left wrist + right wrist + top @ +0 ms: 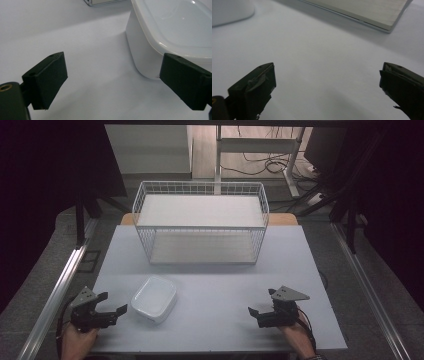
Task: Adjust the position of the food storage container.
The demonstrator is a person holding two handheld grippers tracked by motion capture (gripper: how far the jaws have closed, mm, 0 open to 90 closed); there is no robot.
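The left gripper (111, 306) sits low at the table's (210, 320) near left edge, jaws spread wide and holding nothing. Its tips point toward the white tub (154, 298), which rests on the table just to its right. In the left gripper view the tub (160, 37) lies close ahead, its rounded corner just beyond the right-hand jaw; whether that jaw touches the tub wall is hard to tell. The tub looks empty, with a glossy inside.

The right gripper (259, 315) rests near the table's front right, well apart from the tub, jaws wide open and empty, over bare table.

A white wire rack (200, 222) with 2 shelves stands at the far middle of the table, behind the tub.
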